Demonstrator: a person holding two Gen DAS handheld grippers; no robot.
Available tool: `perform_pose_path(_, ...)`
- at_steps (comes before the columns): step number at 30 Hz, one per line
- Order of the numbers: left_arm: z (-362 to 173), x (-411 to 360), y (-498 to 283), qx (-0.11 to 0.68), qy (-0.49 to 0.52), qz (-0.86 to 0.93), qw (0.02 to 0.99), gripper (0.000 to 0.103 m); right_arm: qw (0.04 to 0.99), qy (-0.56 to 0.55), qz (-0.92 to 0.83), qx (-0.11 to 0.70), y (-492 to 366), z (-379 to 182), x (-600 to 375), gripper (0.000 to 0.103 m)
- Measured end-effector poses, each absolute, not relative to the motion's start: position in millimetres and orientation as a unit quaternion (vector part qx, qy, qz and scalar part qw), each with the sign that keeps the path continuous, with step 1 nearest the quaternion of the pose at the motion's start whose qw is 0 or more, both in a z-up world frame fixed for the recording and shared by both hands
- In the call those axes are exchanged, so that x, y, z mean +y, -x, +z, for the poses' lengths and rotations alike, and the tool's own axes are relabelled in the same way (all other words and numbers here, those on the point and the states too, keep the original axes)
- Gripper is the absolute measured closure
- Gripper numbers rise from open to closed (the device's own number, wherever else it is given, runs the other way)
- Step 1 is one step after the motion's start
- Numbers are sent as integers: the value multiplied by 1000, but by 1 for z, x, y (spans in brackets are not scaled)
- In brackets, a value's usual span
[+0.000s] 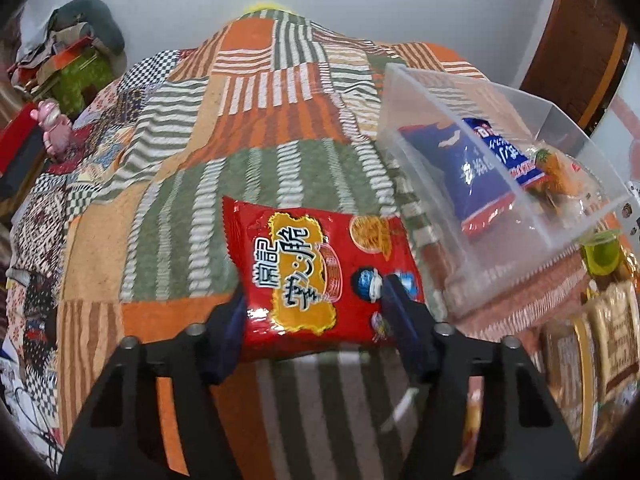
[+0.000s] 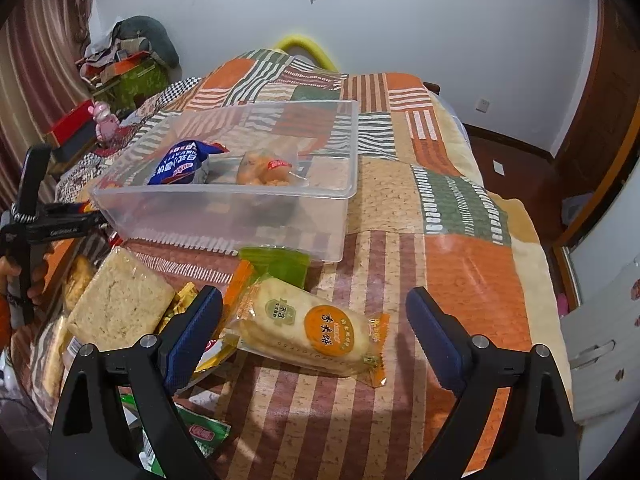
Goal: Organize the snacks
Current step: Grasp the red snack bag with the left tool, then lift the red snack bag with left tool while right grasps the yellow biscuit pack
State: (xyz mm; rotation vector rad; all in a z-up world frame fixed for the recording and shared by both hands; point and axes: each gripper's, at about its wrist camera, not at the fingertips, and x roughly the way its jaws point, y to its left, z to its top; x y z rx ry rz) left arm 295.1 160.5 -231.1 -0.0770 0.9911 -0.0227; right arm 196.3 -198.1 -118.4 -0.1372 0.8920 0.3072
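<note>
My left gripper [image 1: 316, 300] is shut on a red snack packet [image 1: 320, 276] and holds it above the patchwork bedspread, left of a clear plastic bin [image 1: 560, 216]. The bin [image 2: 312, 196] holds a blue snack bag [image 1: 472, 168] [image 2: 180, 162] and an orange snack bag [image 1: 560, 172] [image 2: 268, 170]. My right gripper [image 2: 314, 320] is open, its fingers either side of a pale rice-cracker packet [image 2: 312, 328] that lies on the bed in front of the bin.
A green jelly cup [image 2: 276, 264], a large beige cracker block [image 2: 116, 304] and several other packets [image 2: 200, 436] lie left of the right gripper. The bed's right edge drops to the floor. Clutter and a pink toy [image 2: 105, 120] sit at far left.
</note>
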Motion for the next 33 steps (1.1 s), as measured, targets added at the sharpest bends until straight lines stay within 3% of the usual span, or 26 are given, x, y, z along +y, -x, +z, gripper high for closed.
perform_pose_path(2, -230, 161, -286, 476, 28, -2, 879, 44, 889, 64, 145, 429, -196, -118, -200, 11)
perform_pose_path(9, -232, 164, -250, 493, -2, 19, 870, 78, 890, 54, 139, 430, -191, -116, -208, 11)
perform_pose_path(15, -225, 161, -219, 497, 1, -3, 868, 80, 891, 54, 141, 429, -186, -113, -209, 11)
perform_pose_path(17, -216, 164, -215, 495, 12, -5, 869, 76, 891, 57, 140, 428, -185, -113, -208, 11)
perform_pose_path(21, -198, 174, -218, 475, 20, 7, 880, 33, 891, 61, 134, 429, -186, -114, -209, 11)
perform_pose_path(25, -183, 174, -236, 447, -1, 2, 894, 10, 890, 56, 129, 434, -185, -117, -213, 11)
perform_pose_path(27, -185, 170, -250, 443, -16, -4, 896, 5, 888, 56, 130, 438, -185, -119, -213, 11)
perform_pose_path(33, -221, 157, -294, 491, -52, -49, 868, 5, 884, 59, 130, 444, -182, -124, -212, 11)
